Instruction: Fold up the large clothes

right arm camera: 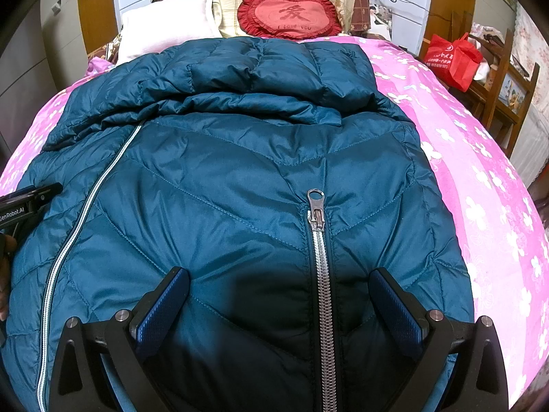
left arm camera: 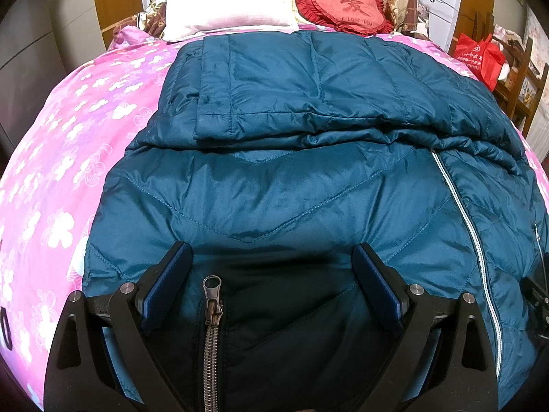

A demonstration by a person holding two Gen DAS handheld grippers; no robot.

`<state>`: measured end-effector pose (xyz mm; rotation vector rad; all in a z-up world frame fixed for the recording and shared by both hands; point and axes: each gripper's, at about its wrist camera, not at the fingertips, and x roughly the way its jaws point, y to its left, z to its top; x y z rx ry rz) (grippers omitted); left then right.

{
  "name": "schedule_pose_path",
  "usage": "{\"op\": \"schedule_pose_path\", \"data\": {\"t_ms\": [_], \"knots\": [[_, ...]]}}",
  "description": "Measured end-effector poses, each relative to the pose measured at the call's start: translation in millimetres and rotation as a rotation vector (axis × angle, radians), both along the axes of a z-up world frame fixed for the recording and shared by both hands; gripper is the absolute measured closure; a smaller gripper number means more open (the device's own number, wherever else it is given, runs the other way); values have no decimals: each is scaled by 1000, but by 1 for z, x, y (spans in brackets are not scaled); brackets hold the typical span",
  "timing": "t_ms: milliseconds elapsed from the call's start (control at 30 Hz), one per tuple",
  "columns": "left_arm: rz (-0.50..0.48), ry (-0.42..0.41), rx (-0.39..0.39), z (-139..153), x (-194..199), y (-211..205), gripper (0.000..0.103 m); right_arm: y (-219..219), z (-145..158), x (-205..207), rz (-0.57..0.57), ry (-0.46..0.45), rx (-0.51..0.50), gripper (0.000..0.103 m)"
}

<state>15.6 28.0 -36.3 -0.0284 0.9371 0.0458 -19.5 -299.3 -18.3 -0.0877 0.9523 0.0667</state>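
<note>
A teal quilted down jacket (left arm camera: 291,185) lies spread on a pink flowered bedspread (left arm camera: 68,144). Its sleeves are folded across the upper part (left arm camera: 308,82). My left gripper (left arm camera: 272,274) is open low over the near end of the jacket, straddling a pocket zipper pull (left arm camera: 211,285). The silver main zipper (left arm camera: 473,240) runs to its right. In the right wrist view my right gripper (right arm camera: 279,295) is also open over the jacket (right arm camera: 223,178), with another pocket zipper (right arm camera: 317,233) between its fingers. The main zipper (right arm camera: 79,223) lies to its left. Neither gripper pinches fabric.
A white pillow (left arm camera: 226,3) and a red heart cushion (left arm camera: 346,5) sit at the head of the bed. A red bag (right arm camera: 453,58) rests on wooden furniture at the right. A black gripper body (right arm camera: 27,202) and part of a hand (right arm camera: 4,274) show at the left edge.
</note>
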Motion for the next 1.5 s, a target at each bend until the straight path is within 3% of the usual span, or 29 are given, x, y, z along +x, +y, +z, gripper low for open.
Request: {"op": "schedule_pose_path", "data": {"t_ms": [1267, 1500], "knots": [[9, 16, -1, -3, 1, 0, 2, 1, 0, 0, 3, 5, -2, 0], [-1, 22, -71, 16, -18, 19, 2, 1, 0, 0, 3, 6, -4, 0]]}}
